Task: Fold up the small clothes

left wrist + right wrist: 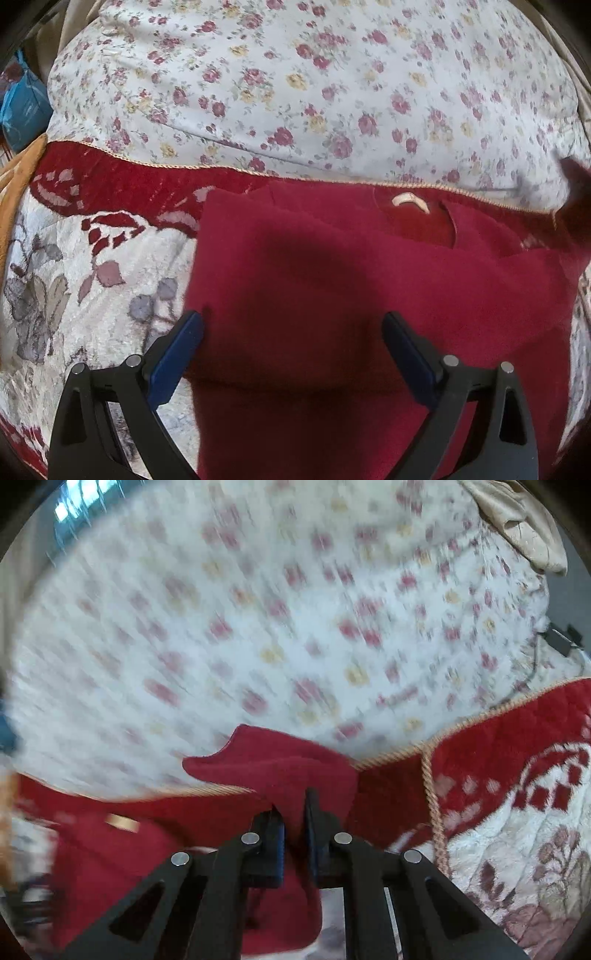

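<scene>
The red top (332, 295) is a soft, matt cloth with a fine fleecy nap, and a small pale label (410, 201) is sewn inside its neck. It lies on a plush blanket (74, 295) with a deep, fuzzy pile, edged with a twisted cord (430, 794). Behind it the flowered sheet (295, 92) looks like smooth, thin woven cloth. The left gripper (291, 328) is matt black plastic with dull blue pads (173, 362) and shiny metal pins (450, 360).
</scene>
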A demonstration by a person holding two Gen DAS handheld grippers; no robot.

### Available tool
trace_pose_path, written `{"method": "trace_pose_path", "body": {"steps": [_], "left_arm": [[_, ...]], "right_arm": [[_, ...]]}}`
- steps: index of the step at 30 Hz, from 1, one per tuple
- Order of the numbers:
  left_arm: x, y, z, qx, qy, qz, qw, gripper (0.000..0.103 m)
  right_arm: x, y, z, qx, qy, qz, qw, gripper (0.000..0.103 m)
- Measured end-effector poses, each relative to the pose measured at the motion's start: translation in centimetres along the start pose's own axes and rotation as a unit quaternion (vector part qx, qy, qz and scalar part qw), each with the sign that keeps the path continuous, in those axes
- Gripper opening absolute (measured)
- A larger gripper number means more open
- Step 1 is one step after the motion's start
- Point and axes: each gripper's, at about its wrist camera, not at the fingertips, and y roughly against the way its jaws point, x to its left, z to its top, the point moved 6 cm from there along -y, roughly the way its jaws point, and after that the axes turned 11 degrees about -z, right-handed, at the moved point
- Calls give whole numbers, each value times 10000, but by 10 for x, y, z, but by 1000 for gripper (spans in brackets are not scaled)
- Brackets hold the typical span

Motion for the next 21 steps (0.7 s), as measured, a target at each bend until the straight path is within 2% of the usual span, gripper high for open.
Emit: {"method": "trace_pose_path", "body": {"steps": [3, 5, 9, 13, 14, 16, 19, 21], "left_arm": [[5, 13, 4, -181, 72, 8, 9998, 97], [10, 21, 7, -297, 129, 37, 9995, 97], [20, 36, 10, -448, 298, 17, 9986, 97], [31, 53, 14, -652, 416, 20, 9970, 97], [34, 58, 15, -727, 423, 42, 9964, 97], [40, 68, 16, -856, 420, 104, 9954, 97], [49, 80, 19, -994, 417, 166, 9940, 97], [57, 86, 20, -1070, 461, 147, 9931, 97]], "right_arm": [[17, 71, 18, -485, 50, 944, 9943, 10], [37, 118, 23, -723, 220, 1686, 9828, 10], [80, 162, 17, -700, 642, 2361, 9671, 10], [146, 175, -1, -479, 1397, 2772, 9494, 10], [169, 175, -8, -421, 1703, 2866, 9419, 10], [204, 166, -18, -229, 2048, 3043, 9300, 10], [253, 147, -39, 146, 2531, 3069, 9174, 10], [289, 125, -57, 522, 2903, 3160, 9017, 10]]}}
